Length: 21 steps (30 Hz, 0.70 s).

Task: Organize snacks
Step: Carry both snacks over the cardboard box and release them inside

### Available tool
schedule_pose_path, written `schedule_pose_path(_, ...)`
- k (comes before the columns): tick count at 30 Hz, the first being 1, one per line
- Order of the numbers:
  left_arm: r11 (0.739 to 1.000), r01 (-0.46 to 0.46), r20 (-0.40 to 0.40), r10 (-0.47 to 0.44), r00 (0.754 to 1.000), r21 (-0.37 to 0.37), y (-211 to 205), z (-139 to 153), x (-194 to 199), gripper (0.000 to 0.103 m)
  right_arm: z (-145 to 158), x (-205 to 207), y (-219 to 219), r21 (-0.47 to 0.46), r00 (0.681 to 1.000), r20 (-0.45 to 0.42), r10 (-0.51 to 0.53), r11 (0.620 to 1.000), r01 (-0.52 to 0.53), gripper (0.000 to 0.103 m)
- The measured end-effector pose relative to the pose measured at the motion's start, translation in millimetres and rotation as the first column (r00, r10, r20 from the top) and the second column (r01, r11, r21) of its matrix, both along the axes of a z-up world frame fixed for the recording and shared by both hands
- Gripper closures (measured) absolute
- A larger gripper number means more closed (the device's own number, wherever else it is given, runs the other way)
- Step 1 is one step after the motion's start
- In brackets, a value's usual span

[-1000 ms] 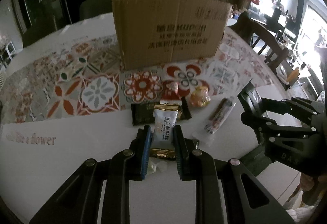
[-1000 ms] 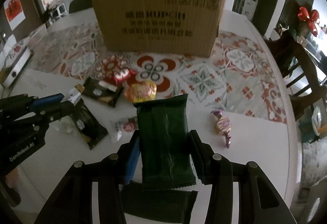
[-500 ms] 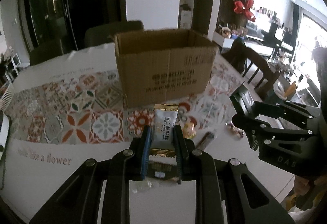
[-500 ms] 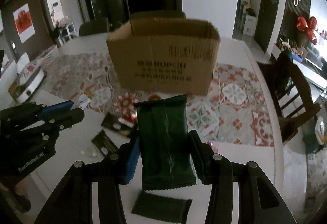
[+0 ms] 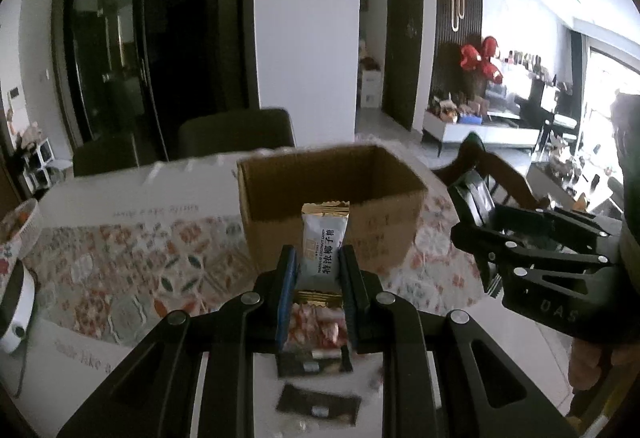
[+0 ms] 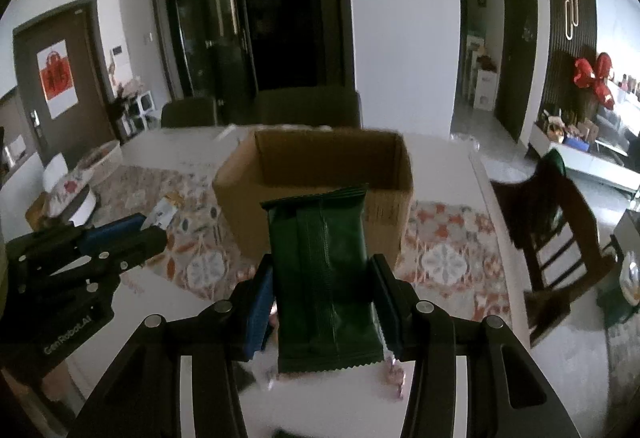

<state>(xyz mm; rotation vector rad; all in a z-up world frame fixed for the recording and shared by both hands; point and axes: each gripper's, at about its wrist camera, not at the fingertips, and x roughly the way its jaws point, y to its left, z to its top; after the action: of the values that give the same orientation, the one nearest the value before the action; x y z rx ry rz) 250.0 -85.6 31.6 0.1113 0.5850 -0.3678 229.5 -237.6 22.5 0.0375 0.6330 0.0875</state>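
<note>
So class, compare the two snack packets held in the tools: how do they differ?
The white candy packet is pale with gold ends and printed text; the green packet is plain dark green. The white packet is narrower and the green packet wider. Both stand upright, clamped, before the open cardboard box.

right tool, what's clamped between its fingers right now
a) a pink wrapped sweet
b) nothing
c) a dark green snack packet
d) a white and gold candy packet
c: in the right wrist view the right tool is shut on the dark green snack packet, held up in front of the open cardboard box.
</note>
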Motion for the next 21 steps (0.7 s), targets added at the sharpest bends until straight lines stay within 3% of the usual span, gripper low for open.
schedule_pose_path(12, 1.0, -0.001, 0.095, 0.001, 0.995, -0.009, -11, 30, 42, 0.081, 32, 44, -9, 0.015, 0.996, 0.084, 0.015, 1.0, -0.016, 0.056)
schedule_pose_path(21, 1.0, -0.007, 0.102, 0.008, 0.995, -0.009, -18, 33, 85, 0.081, 33, 85, -11, 0.013, 0.996, 0.084, 0.03, 0.999, -0.031, 0.056)
